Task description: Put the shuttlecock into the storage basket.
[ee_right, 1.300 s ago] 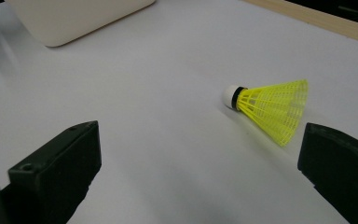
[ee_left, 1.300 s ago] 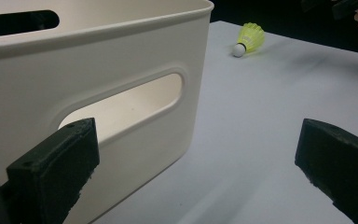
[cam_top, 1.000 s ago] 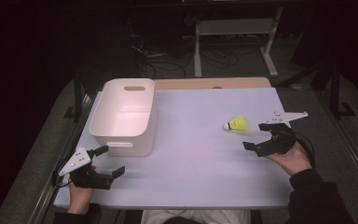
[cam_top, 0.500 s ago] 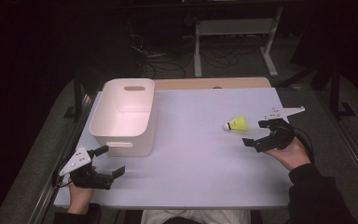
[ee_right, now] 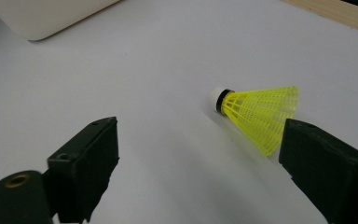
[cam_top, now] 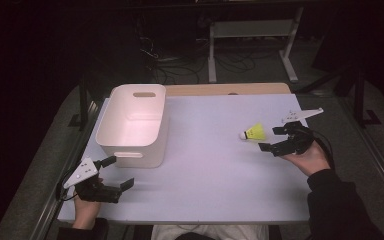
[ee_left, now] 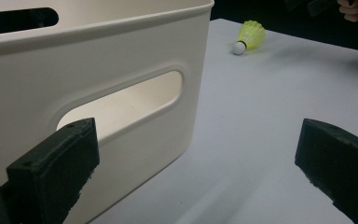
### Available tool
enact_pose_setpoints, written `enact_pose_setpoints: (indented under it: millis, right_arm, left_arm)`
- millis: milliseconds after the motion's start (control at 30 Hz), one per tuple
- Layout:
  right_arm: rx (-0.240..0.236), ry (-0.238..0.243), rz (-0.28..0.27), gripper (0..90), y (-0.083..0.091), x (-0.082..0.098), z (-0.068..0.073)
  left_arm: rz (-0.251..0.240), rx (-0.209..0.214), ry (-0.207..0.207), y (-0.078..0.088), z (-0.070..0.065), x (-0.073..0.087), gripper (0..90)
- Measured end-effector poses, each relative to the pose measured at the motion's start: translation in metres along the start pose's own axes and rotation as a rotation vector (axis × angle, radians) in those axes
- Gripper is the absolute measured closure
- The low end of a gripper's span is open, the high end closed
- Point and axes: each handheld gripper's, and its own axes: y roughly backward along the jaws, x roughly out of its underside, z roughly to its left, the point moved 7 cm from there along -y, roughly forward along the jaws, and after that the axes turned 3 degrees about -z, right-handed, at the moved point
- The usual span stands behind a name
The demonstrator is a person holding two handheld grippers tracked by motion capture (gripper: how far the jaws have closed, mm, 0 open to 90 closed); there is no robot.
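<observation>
1. Yellow mesh skirt, white cork tip: a shuttlecock [cam_top: 254, 133] lies on its side on the white table [cam_top: 215, 175], well to the right of the bin [cam_top: 134, 125], tip pointing toward the bin.
2. Right gripper [cam_top: 272, 139] sits just beside the shuttlecock, on the side away from the bin. Its jaws stand apart and have just been closing a little; nothing is clamped. In the right gripper view the skirt [ee_right: 261, 114] lies close to one jaw, ahead of the gap; contact cannot be told.
3. Left gripper [cam_top: 119, 172] rests near the bin's front wall, at the table's near edge. Jaws wide apart, holding nothing.
4. In the left gripper view the bin's handle slot [ee_left: 121, 105] is straight ahead, with the shuttlecock [ee_left: 249, 36] well beyond the bin's corner.
5. Bin: white plastic, upright, interior bare.
</observation>
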Motion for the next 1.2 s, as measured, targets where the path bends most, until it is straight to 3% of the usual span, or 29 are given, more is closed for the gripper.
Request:
enact_pose_setpoints:
  millis: [167,533,867,1200]
  right_arm:
    - [-0.026,0.015,0.009,25.5,-0.002,-0.003,0.0]
    - [-0.049,0.029,0.053,41.0,-0.01,-0.004,-0.003]
    - [-0.084,-0.007,0.044,59.5,-0.014,-0.005,-0.012]
    - [-0.069,-0.026,0.076,76.8,-0.024,-0.002,-0.026]
  left_arm:
    - [-0.001,0.001,0.0,0.0,0.0,0.0,0.0]
    - [-0.001,0.002,0.001,0.0,0.0,0.0,0.0]
    - [-0.001,0.003,0.0,0.0,0.0,0.0,0.0]
    - [0.0,0.004,-0.001,0.0,0.0,0.0,0.0]
